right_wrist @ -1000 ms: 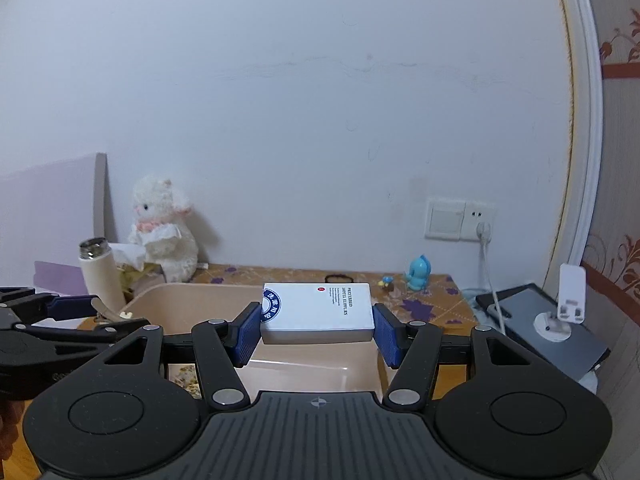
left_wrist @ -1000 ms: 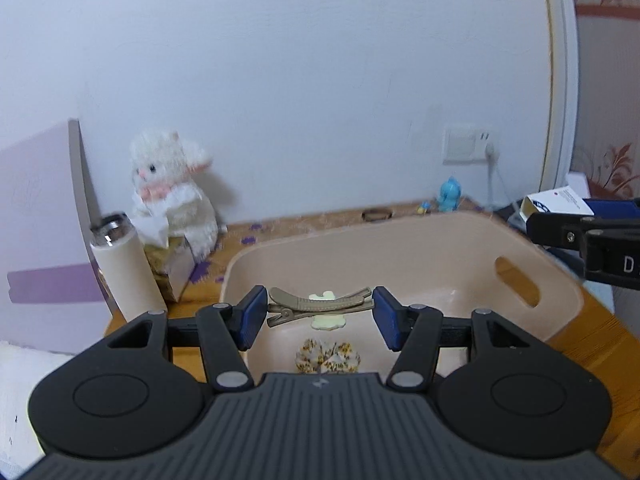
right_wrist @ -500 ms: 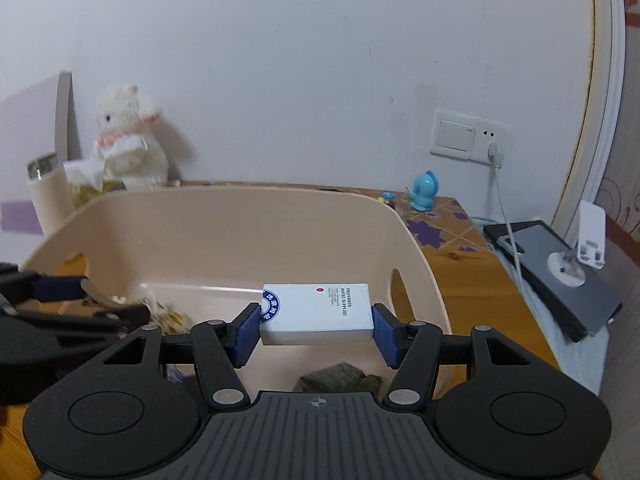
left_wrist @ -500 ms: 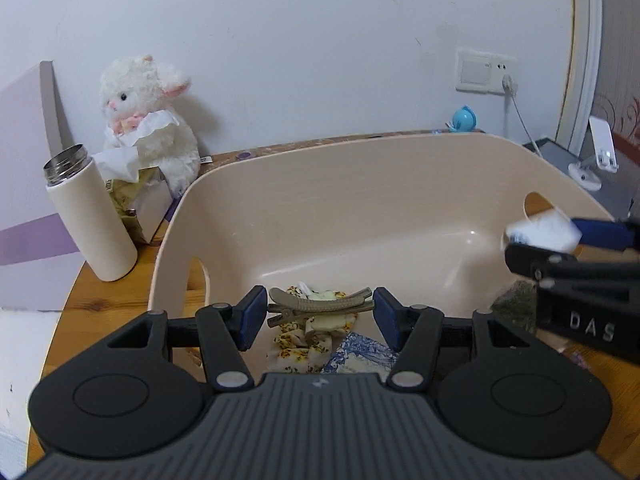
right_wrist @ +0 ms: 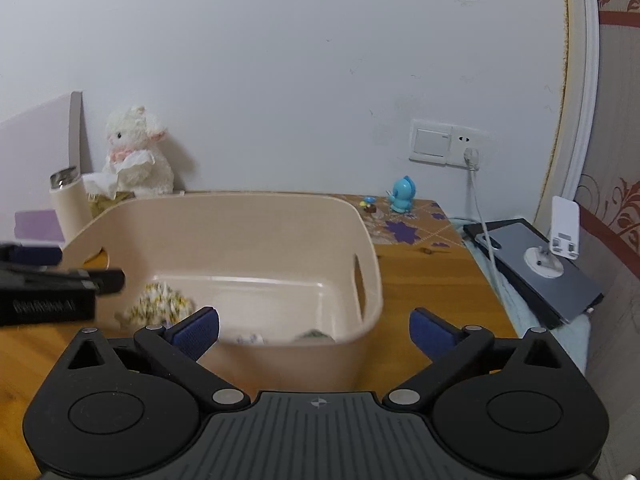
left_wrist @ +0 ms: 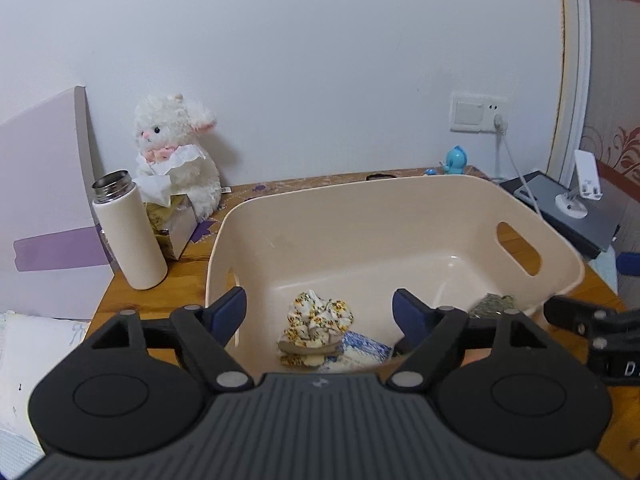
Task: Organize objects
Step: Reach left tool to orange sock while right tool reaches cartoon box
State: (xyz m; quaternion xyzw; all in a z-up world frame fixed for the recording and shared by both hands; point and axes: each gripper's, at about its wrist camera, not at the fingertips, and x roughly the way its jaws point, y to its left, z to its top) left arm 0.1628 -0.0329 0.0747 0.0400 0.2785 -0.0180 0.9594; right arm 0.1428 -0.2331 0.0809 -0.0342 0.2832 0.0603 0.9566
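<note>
**Both hands empty over the bin**

My left fingers [left_wrist: 319, 307] stand wide apart and hold nothing; they hang over the near rim of the bin [left_wrist: 400, 188]. Below them on the bin floor lies the clip [left_wrist: 308, 349], resting against the scrunchie [left_wrist: 318, 317], with a blue patterned packet [left_wrist: 366, 350] just beside it and a dark green bundle [left_wrist: 494, 305] toward the right wall. Everything small sits low inside the walls, so nothing can roll off the counter [right_wrist: 432, 276].

My right fingers [right_wrist: 314, 330] are also spread wide and empty, on the near side of the bin wall. A white box [right_wrist: 249, 339] shows partly over the near rim, inside the bin.

I judge the drop-offs done for this pair. The far half of the bin floor is bare, with room for more. Outside it, the flask [left_wrist: 130, 232] and plush [left_wrist: 176, 160] crowd the left back corner, and the blue figurine [right_wrist: 403, 194] stands near the back edge. The right counter strip toward the tablet [right_wrist: 536, 268] is narrow, so I would lift straight up before swinging out, keeping clear of my other gripper.
</note>
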